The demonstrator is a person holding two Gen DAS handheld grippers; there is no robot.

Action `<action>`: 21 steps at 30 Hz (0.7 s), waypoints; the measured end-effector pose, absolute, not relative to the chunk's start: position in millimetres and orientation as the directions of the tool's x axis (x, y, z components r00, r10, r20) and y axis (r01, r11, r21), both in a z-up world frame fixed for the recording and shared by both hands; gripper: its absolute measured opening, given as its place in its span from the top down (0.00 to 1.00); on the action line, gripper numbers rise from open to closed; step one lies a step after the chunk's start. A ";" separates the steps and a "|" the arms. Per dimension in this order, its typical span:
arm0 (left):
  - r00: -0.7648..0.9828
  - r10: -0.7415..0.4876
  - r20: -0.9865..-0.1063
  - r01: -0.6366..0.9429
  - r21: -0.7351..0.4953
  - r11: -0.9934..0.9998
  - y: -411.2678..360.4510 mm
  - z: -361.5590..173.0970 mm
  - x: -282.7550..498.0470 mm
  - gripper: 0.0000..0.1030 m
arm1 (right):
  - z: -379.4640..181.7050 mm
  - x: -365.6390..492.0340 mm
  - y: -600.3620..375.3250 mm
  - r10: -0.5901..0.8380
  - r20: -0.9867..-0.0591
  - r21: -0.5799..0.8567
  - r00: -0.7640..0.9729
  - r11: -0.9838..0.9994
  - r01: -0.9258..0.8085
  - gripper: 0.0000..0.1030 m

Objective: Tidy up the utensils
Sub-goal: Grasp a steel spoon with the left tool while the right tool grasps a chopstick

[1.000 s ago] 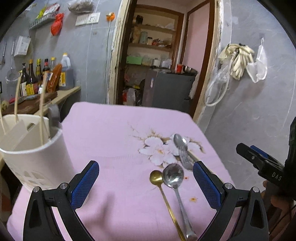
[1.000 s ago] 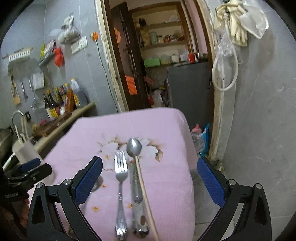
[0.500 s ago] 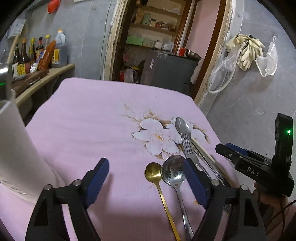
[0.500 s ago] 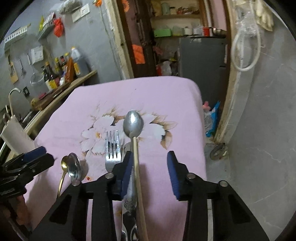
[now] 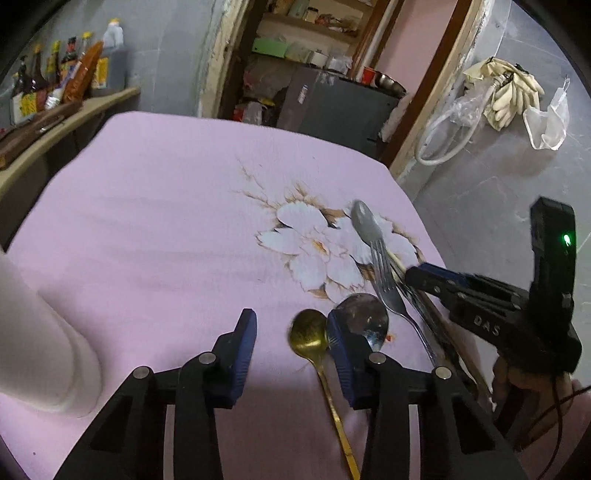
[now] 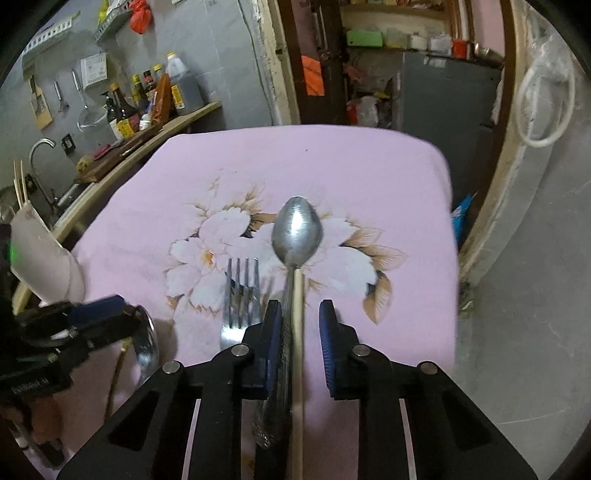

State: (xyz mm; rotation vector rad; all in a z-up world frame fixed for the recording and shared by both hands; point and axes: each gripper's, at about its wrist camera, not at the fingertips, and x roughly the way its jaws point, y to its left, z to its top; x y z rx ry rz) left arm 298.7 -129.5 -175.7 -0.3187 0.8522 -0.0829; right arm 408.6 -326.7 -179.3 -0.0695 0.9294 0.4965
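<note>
Handles of fork [image 6: 238, 295] and chopstick [image 6: 297, 332] run out of frame.

3 spoons [image 5: 364, 225] lying on the pink cloth [image 5: 166, 229], 1 fork [image 6: 240, 295], 1 chopstick [image 6: 297, 332], 1 white holder [image 5: 33, 350] standing

My views are dim and fisheye-bent with black corners, soft motion blur low down, and glare on the steel spoon [image 6: 297, 230].

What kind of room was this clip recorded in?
Most likely a home kitchen: sauce bottles line a counter by a sink tap, a pantry shelf shows through the doorway, and cutlery lies on the pink-clothed table.
</note>
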 end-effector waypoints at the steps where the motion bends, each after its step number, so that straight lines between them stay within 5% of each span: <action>1: 0.651 -0.212 -0.729 -0.046 -0.317 0.947 -130.3 -176.9 300.2 0.66 | -181.0 411.1 -325.6 0.389 -0.785 0.166 0.481 0.881 -0.442 0.86; 7: 0.643 -0.244 -0.726 -0.037 -0.348 0.937 -130.7 -179.4 302.5 0.74 | -186.8 417.9 -329.4 0.442 -0.778 0.240 0.445 0.866 -0.440 0.94; 12: 0.640 -0.267 -0.720 -0.026 -0.368 0.930 -129.8 -178.6 301.6 0.92 | -191.8 417.9 -337.8 0.483 -0.761 0.315 0.434 0.859 -0.404 0.96; 21: 0.630 -0.257 -0.733 -0.009 -0.337 0.941 -133.5 -172.0 297.8 0.95 | -192.2 402.2 -345.6 0.506 -0.740 0.354 0.443 0.853 -0.383 0.96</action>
